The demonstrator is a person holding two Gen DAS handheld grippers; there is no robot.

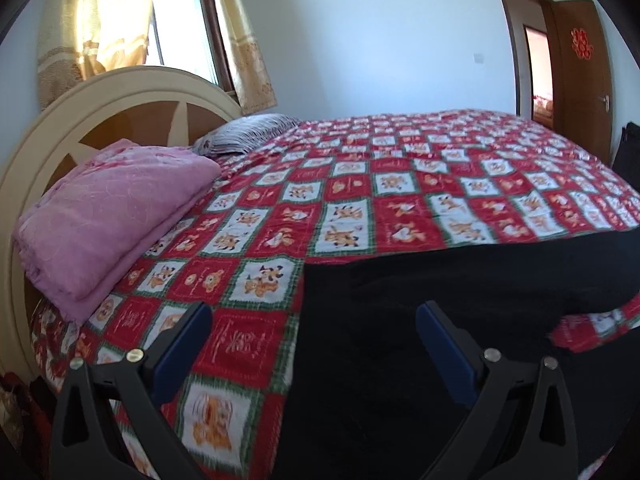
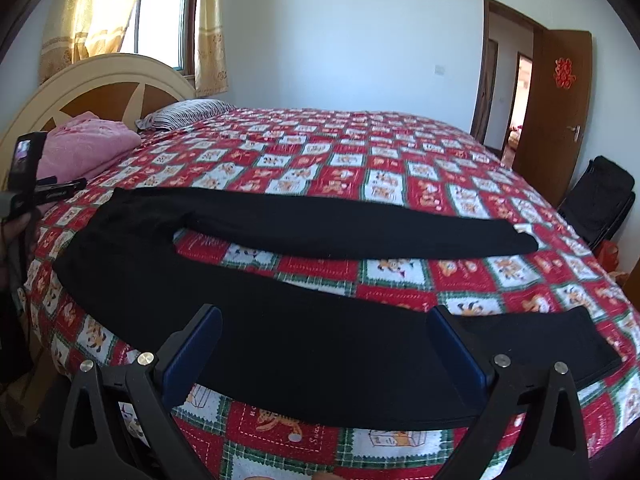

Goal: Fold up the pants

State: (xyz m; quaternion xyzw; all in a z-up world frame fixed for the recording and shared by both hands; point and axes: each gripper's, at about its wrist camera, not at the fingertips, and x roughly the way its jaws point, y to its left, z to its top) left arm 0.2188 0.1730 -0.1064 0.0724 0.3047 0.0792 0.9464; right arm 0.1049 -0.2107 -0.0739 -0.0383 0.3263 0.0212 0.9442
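Black pants (image 2: 304, 344) lie spread flat on the red patterned bedspread (image 2: 360, 152), waist at the left, two legs running right. The far leg (image 2: 360, 228) ends at a cuff at the right; the near leg lies along the bed's front edge. My right gripper (image 2: 324, 328) is open and empty, just above the near leg. My left gripper (image 1: 314, 332) is open and empty, its fingers straddling the waist edge of the pants (image 1: 460, 300). The left gripper also shows at the left edge of the right wrist view (image 2: 36, 188).
A folded pink blanket (image 1: 108, 216) and a striped pillow (image 1: 248, 132) lie by the cream headboard (image 1: 120, 88). A window with yellow curtains (image 1: 176, 20) is behind. An open brown door (image 2: 560, 112) and a black chair (image 2: 600, 204) stand at the right.
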